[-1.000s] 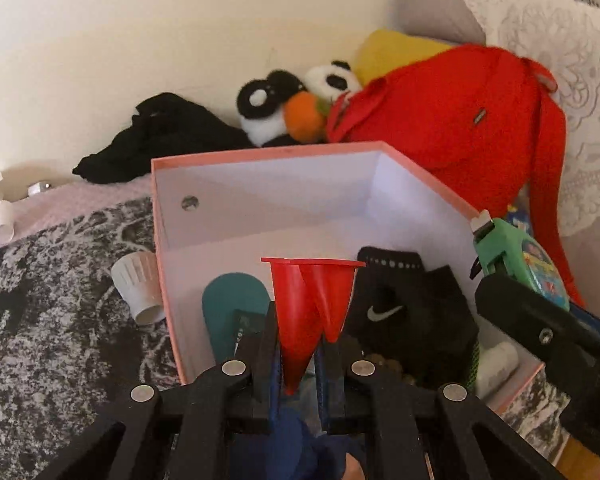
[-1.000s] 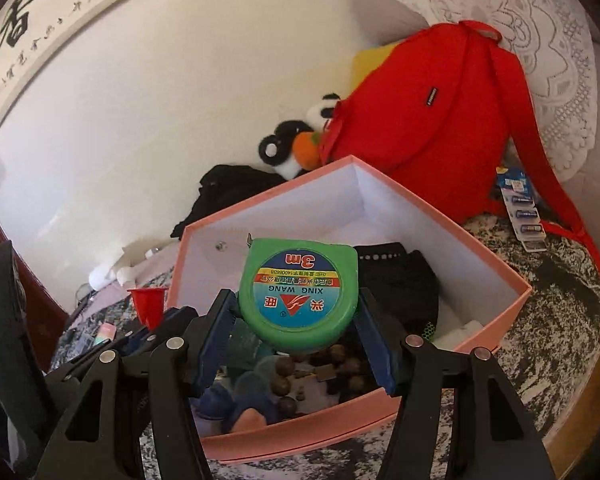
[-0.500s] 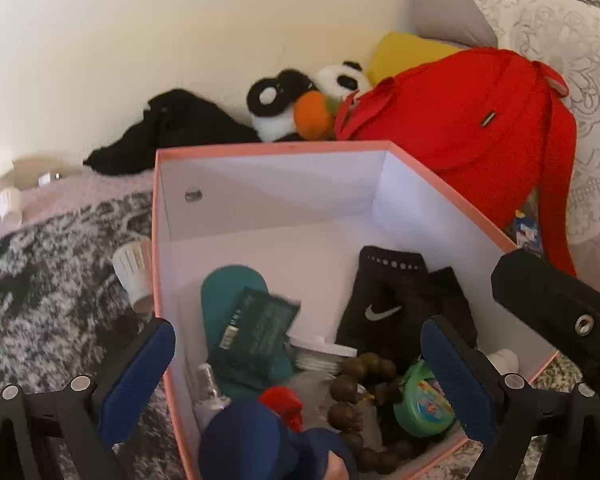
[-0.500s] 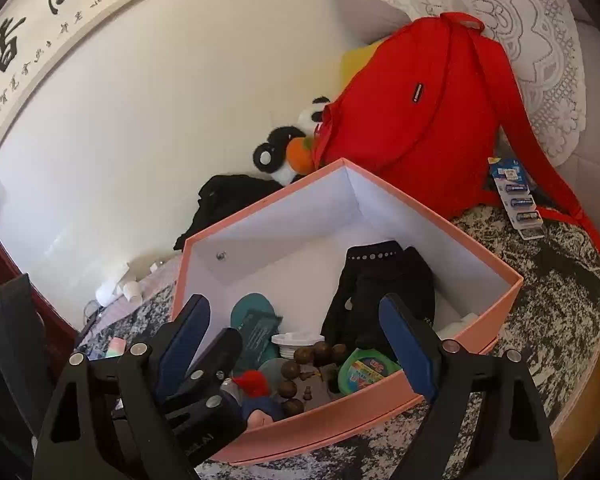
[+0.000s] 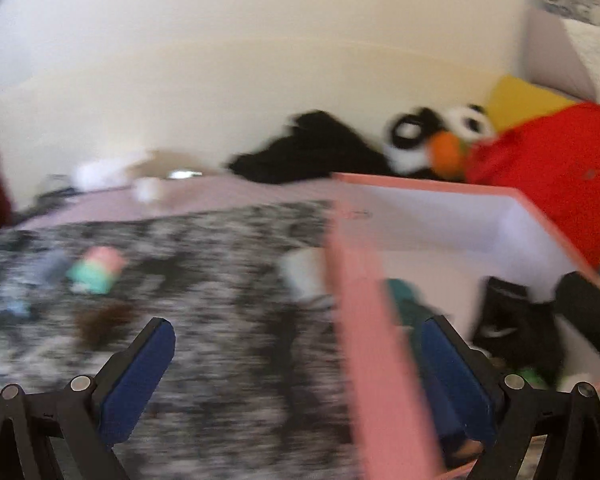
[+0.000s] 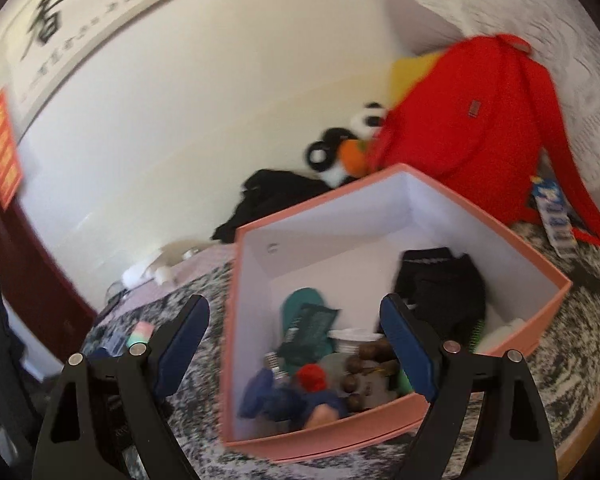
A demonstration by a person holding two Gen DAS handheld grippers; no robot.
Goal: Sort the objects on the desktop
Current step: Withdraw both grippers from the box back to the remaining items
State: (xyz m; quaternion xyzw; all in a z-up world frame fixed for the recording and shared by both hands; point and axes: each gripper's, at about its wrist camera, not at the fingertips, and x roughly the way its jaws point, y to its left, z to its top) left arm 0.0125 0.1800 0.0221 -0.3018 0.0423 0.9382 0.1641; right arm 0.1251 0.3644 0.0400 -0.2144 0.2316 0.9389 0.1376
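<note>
- A red backpack (image 6: 472, 136) leans at the far right, against a white lace cloth (image 6: 540, 40).
- A panda plush (image 6: 340, 148) lies at the wall, touching the backpack's left side.
- A black garment (image 6: 272, 196) is heaped just left of the plush.
- A calligraphy scroll (image 6: 80, 12) hangs on the wall.

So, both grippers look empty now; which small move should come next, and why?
Probably move the left gripper toward the pink and green item on the patterned cloth. Its fingers are wide open with nothing between them, the item lies outside the pink box, and this gripper already faces that side.
</note>
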